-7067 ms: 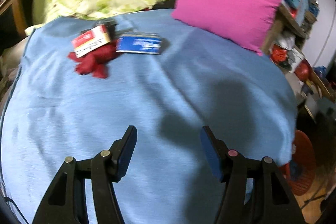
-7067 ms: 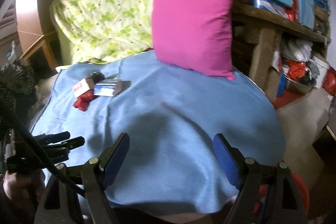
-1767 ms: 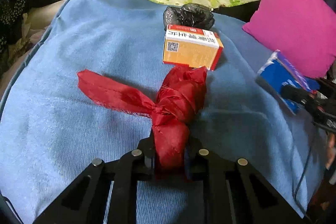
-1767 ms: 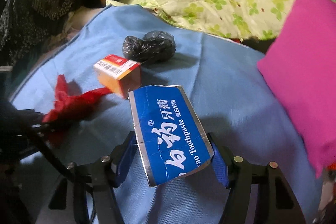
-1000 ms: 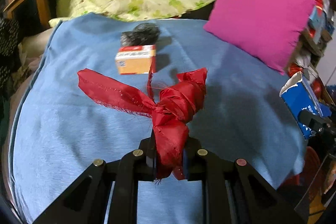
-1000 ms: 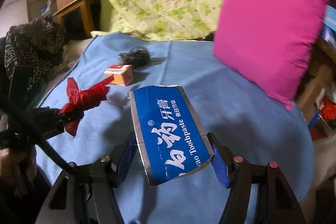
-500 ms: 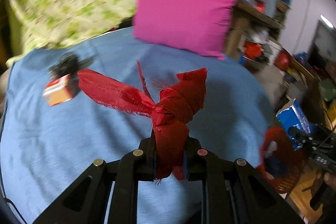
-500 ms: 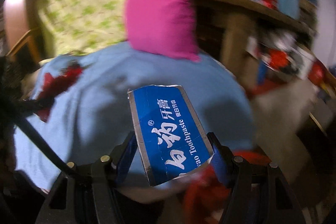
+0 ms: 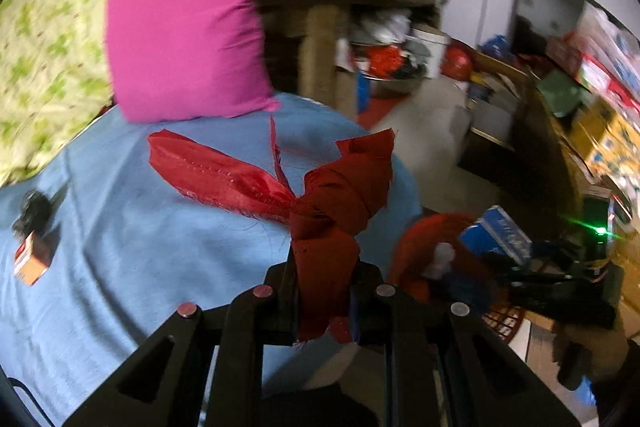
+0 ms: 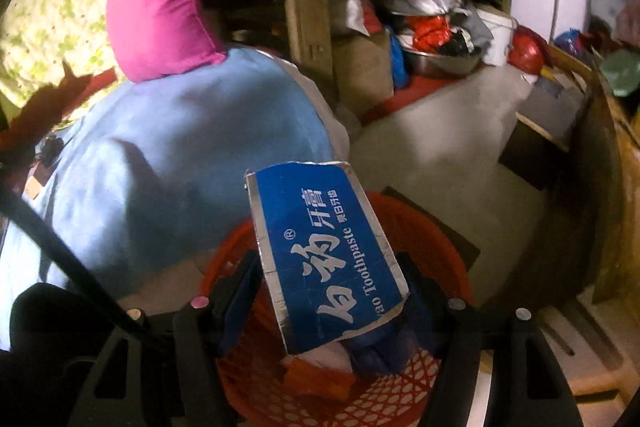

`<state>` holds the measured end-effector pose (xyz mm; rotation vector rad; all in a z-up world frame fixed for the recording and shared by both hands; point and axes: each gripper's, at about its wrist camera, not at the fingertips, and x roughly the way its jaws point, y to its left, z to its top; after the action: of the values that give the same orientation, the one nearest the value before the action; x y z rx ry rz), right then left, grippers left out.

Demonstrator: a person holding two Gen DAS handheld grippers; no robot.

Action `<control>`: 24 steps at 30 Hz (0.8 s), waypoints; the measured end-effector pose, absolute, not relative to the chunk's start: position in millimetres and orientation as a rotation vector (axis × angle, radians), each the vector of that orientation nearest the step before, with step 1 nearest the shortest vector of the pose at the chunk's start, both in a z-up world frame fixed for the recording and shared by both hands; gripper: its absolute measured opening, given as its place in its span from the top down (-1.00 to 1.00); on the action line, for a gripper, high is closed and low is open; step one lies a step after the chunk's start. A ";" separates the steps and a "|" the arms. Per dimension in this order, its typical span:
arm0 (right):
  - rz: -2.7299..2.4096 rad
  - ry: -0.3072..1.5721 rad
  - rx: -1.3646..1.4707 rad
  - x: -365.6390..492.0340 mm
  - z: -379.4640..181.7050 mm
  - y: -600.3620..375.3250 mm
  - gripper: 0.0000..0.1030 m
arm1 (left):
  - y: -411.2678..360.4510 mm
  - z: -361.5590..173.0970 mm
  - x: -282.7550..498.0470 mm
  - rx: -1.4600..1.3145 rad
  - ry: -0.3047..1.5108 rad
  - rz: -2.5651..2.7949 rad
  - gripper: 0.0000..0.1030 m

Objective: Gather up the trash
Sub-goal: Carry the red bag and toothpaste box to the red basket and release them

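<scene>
The left gripper [image 9: 324, 291] is closed tight on the knotted red cloth [image 9: 320, 203], which stands up out of the jaws with 1 long tail going to the left. Below it lies the blue blanket [image 9: 132, 239] of the bed. Near the left edge of the bed sit a small orange box [image 9: 34, 259] and, just behind it, a crumpled black bag [image 9: 34, 209]. A pink cushion [image 9: 188, 39] leans at the far side of the bed, against a flowered quilt [image 9: 44, 27].

The right gripper [image 10: 328, 291] has the blue toothpaste box [image 10: 324, 259] between its 2 fingers [image 10: 240, 287]. The jaws are opening, and the box stands between them, tilted a little. I cannot tell if the pads press on it at this moment. Right under this gripper is the red basket [image 10: 436, 243] on the floor beside the bed; inside it I see some white, orange and dark blue trash. In the left wrist view the same basket [image 9: 416, 251] shows at the near right corner of the bed, with the box [image 9: 496, 235] above it.

Behind stands a wooden shelf [image 10: 308, 3] full of boxes and bags.
</scene>
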<state>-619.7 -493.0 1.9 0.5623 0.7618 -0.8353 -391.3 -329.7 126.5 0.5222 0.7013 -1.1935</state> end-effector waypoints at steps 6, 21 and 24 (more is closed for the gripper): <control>-0.865 0.760 0.604 -634.6 -12.2 -497.4 -0.40 | -355.2 121.1 -429.3 0.577 0.696 -1.266 0.64; -0.953 0.623 0.650 -675.8 5.1 -504.7 -0.82 | -381.7 94.2 -464.3 0.655 0.745 -1.341 0.64; -0.970 0.571 0.633 -684.5 21.7 -504.5 -0.83 | -390.2 83.6 -475.2 0.688 0.769 -1.362 0.64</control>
<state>-684.5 -504.5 21.7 0.6327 0.5707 -0.9702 -475.2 -390.2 83.6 0.6875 0.7689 -1.3624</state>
